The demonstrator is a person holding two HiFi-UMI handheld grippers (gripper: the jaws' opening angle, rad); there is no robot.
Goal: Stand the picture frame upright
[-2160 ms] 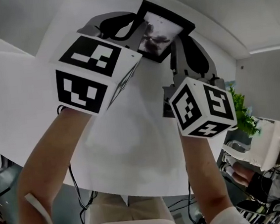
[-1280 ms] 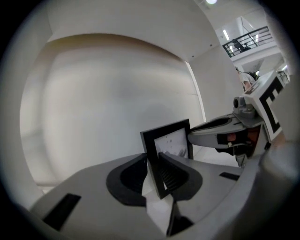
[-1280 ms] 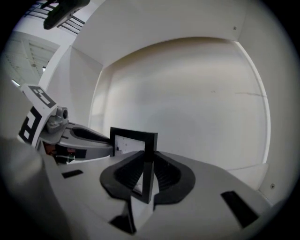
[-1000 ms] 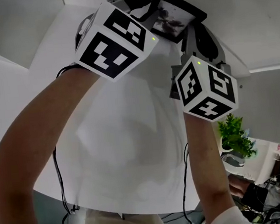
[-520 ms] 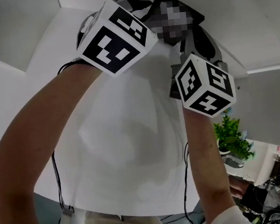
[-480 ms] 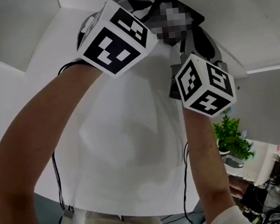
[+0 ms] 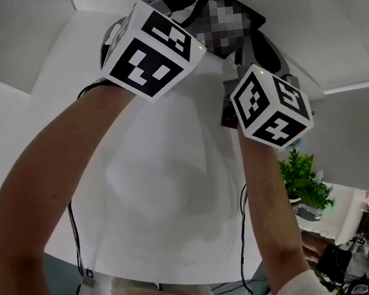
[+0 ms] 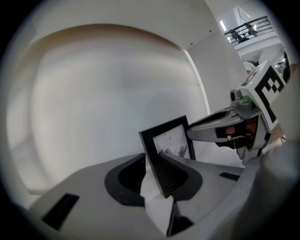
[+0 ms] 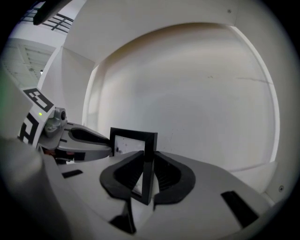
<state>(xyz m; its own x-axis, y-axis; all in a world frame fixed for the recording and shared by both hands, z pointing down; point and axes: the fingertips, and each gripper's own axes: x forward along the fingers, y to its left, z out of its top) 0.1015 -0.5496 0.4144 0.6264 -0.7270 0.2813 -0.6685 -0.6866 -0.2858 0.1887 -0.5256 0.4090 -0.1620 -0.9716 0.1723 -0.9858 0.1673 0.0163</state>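
While the left claw point(image 8: 152, 171) and right claw point(image 9: 146, 171) are each clamping a side edge of the frame point(image 8: 169, 143), they are holding it nearly upright at the far side of the desk point(image 7: 163, 191). Raising is looking done, with seating and releasing remaining.

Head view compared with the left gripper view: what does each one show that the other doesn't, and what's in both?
Only the head view: the person's forearms reaching out, and a potted plant beyond the table edge.

Only the left gripper view: the left tool seen from behind its jaws, which are clamped on the edge of the picture frame, and a railing far off at the upper right.

Both: the picture frame, the right tool at its other side, and the white table.
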